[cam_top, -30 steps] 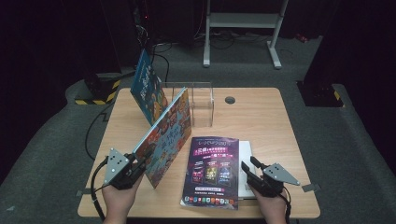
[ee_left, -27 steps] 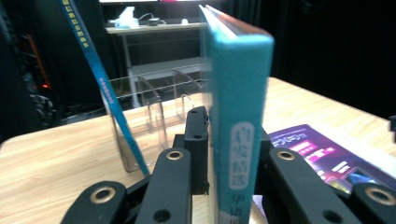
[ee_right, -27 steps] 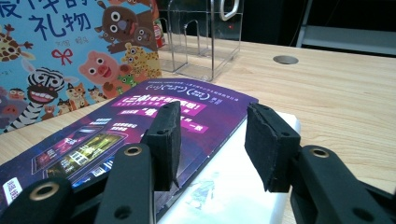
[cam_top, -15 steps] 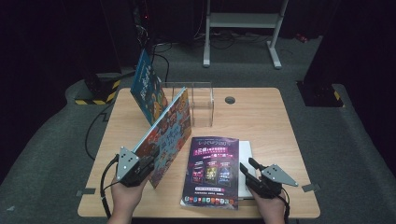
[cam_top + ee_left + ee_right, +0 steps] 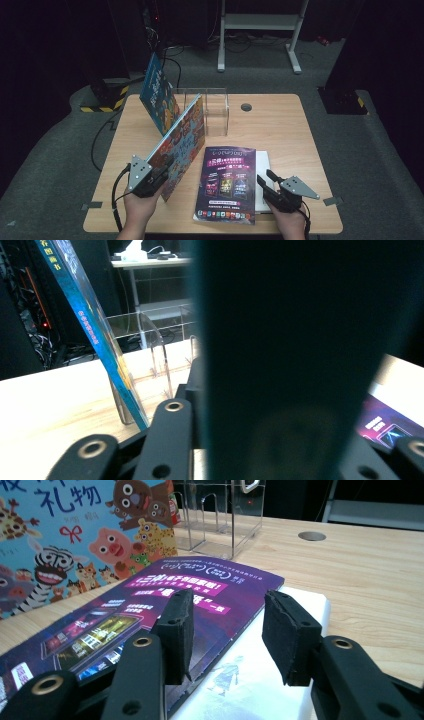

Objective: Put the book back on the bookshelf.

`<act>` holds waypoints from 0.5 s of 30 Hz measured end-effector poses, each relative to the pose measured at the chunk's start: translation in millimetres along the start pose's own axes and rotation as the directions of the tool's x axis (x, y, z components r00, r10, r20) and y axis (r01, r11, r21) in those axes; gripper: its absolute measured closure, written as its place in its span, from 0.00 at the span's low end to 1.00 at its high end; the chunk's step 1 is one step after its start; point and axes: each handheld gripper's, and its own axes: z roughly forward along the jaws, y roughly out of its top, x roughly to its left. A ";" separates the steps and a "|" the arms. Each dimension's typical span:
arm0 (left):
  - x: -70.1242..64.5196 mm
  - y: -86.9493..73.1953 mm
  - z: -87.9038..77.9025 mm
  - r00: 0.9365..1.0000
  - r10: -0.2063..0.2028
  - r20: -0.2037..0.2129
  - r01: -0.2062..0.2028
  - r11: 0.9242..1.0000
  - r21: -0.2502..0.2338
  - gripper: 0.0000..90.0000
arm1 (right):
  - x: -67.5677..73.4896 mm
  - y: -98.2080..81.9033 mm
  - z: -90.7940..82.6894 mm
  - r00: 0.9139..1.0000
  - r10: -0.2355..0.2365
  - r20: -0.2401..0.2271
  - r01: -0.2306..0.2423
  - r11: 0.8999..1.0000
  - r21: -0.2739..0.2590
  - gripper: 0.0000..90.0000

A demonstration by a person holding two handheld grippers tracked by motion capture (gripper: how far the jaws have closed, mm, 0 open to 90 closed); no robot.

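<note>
Left gripper (image 5: 159,176) shifted a touch rightward along the near edge, jaws just closing again, clamped on the picture book (image 5: 181,142), leaning toward the clear rack (image 5: 207,112). Rack slots free ahead. Right gripper (image 5: 266,181) unmoved, jaws parted, holding nothing, over the magazine (image 5: 227,182) edge.

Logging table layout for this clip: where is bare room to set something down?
The right half of the table is bare, from the clear rack and cable hole across to the right edge. The left front is crowded: the picture book, purple booklet and white book.
</note>
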 end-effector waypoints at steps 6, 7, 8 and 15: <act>1.3 0.5 -0.4 1.000 -0.004 0.008 0.004 1.000 -0.014 0.86 | -0.4 -0.8 0.9 1.000 0.000 0.001 0.000 1.000 0.006 0.62; 1.6 0.3 -0.3 1.000 -0.005 0.015 0.005 1.000 -0.015 0.88 | -0.2 -0.9 1.2 1.000 0.001 0.002 -0.001 1.000 0.006 0.62; 1.5 0.2 -0.3 1.000 -0.005 0.018 0.005 1.000 -0.016 0.88 | -0.2 -0.8 1.3 1.000 -0.001 0.003 0.001 1.000 0.007 0.62; -0.7 -0.4 -0.3 1.000 -0.011 -0.002 0.011 1.000 -0.020 0.89 | -4.8 4.1 2.4 0.998 -0.051 0.040 0.050 0.998 0.036 0.62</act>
